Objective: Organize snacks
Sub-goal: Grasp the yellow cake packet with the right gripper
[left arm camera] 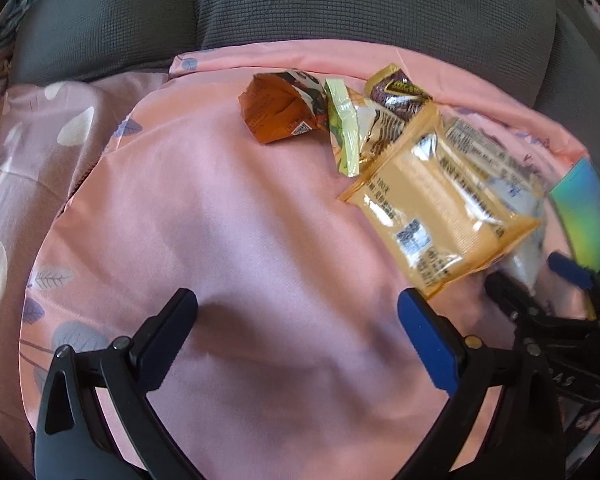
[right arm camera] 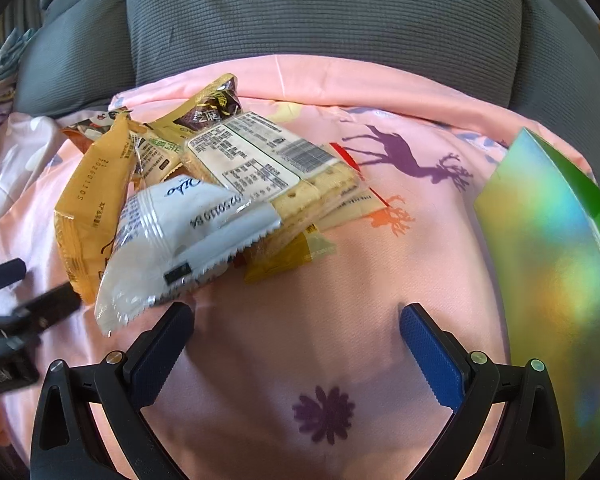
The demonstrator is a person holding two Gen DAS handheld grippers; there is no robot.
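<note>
The snacks lie in a loose heap on a pink sheet (right arm camera: 380, 272) printed with deer and flowers, in front of a grey cushion (right arm camera: 320, 16); the sheet seems to cover a sofa or a bed, I cannot tell which. In the right wrist view a white packet (right arm camera: 180, 248) lies at the near edge of the heap; it rests on a yellow bag (right arm camera: 88, 200) and on a clear pack of crackers (right arm camera: 284, 168); a purple and gold packet (right arm camera: 212, 108) is at the back. In the left wrist view an orange packet (left arm camera: 278, 110) lies a little apart at the far left of the heap, beside a light green packet (left arm camera: 344, 128).

The left tool (left arm camera: 298, 312) is spread wide and holds nothing; its right finger is just beside the yellow bag. The right tool (right arm camera: 296, 320) is also wide and holds nothing; the corner of the white packet is just beside its left finger. A shiny green box (right arm camera: 560, 260) stands at the right, apart from the heap.
</note>
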